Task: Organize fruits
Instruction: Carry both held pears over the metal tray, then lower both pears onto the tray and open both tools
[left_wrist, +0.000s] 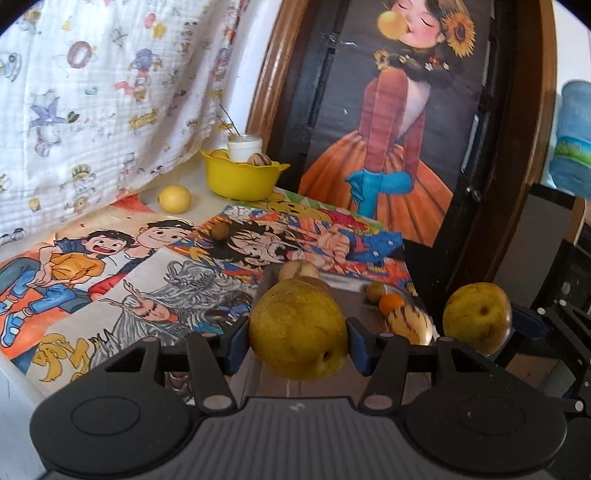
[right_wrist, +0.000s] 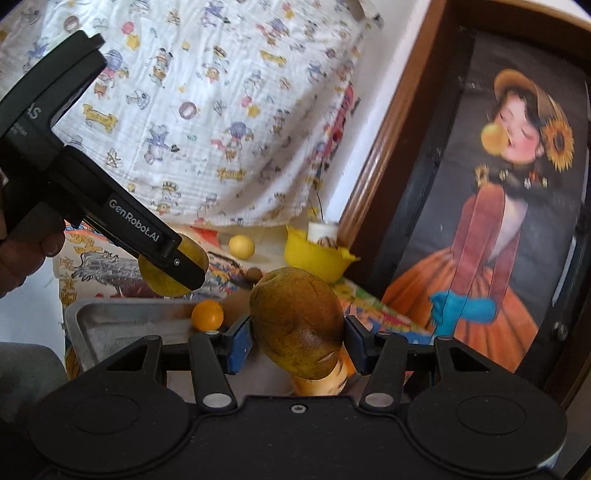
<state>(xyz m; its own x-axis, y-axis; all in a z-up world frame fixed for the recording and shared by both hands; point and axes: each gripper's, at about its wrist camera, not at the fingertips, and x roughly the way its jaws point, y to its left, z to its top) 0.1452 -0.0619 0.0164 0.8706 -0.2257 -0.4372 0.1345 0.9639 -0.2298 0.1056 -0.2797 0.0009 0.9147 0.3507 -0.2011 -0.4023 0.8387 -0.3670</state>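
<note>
Holding fruit in both | left gripper (left_wrist: 299, 332) clamps a yellow-green pear (left_wrist: 297, 328) | right gripper (right_wrist: 297, 334) pinches a browner pear (right_wrist: 297, 325) | both up above the metal tray (right_wrist: 110, 325), yellow bowl (left_wrist: 242, 181) way behind it

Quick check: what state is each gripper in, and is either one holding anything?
Left gripper: shut on a yellow-green pear.
Right gripper: shut on a brownish-yellow pear.
</note>
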